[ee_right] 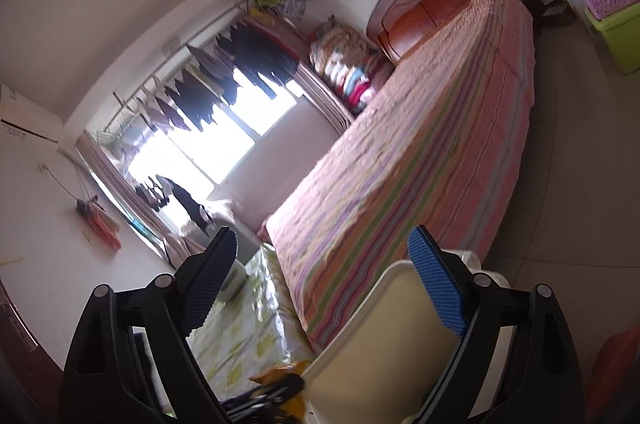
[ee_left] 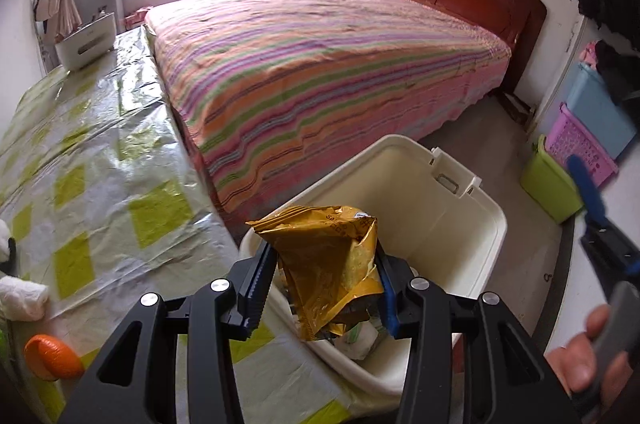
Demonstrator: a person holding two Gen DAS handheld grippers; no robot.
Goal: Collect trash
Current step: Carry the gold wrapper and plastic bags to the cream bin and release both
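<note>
1. Left gripper (ee_left: 324,284) pinches one gold snack wrapper (ee_left: 328,264) between its pads, holding it over the near corner of one cream bin (ee_left: 460,224).
2. Right gripper (ee_right: 320,288) has its jaws spread wide with nothing between them; one blue finger of it shows at the right edge of the left wrist view, with a hand (ee_left: 584,364) below it.
3. Print on the wrapper is too small and creased to read.
4. Crumpled white trash lies inside the bin beneath the wrapper.
5. On the desk (ee_left: 120,184), under a green-and-white checked plastic cover: one orange ball (ee_left: 52,358), one white crumpled wad (ee_left: 22,298) and one white appliance (ee_left: 86,40) at the far end.
6. One bed (ee_left: 320,64) with a striped cover stands beyond the bin.
7. Against the wall: one green tub (ee_left: 548,184), one pink basket (ee_left: 580,148), one blue box (ee_left: 596,104).
</note>
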